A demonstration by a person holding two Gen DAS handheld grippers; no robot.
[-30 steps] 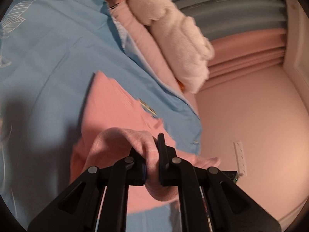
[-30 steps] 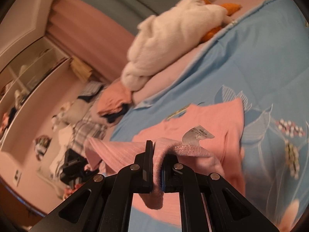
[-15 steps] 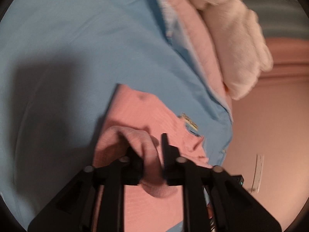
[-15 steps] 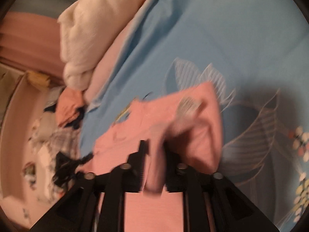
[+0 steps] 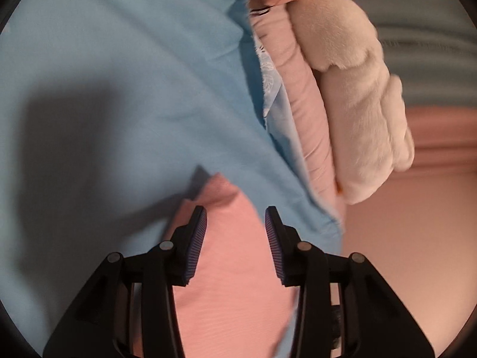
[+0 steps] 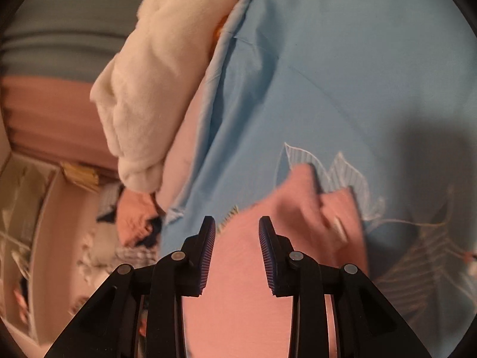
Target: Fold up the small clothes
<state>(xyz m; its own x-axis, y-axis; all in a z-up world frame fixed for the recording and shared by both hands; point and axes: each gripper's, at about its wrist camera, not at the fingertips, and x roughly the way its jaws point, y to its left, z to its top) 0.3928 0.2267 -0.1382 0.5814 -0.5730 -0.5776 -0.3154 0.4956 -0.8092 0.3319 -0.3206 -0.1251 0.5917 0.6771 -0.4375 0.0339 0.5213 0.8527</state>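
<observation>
A small pink knit garment (image 5: 229, 256) lies folded on the light blue bedsheet (image 5: 119, 95). My left gripper (image 5: 235, 220) hovers low over it, its jaws opening, and the cloth lies flat under the gap with neither pad pressing on it. In the right wrist view the same pink garment (image 6: 247, 283) spreads under my right gripper (image 6: 237, 228), whose jaws are also opening with nothing pinched between them. A bunched pink fold with a white label (image 6: 316, 205) sits just beyond and to the right of the right fingers.
A cream plush blanket (image 5: 357, 98) is heaped on a pink pillow (image 5: 310, 125) at the bed's edge. Beyond the bed, in the right wrist view, a cluttered pile of clothes (image 6: 131, 223) lies on the floor beside shelving (image 6: 35, 208). Pink and grey curtains hang behind.
Both grippers let go of the pink folds they pinched and their jaws spread apart. The garment dropped flat onto the sheet, and both grippers sank closer to it.
</observation>
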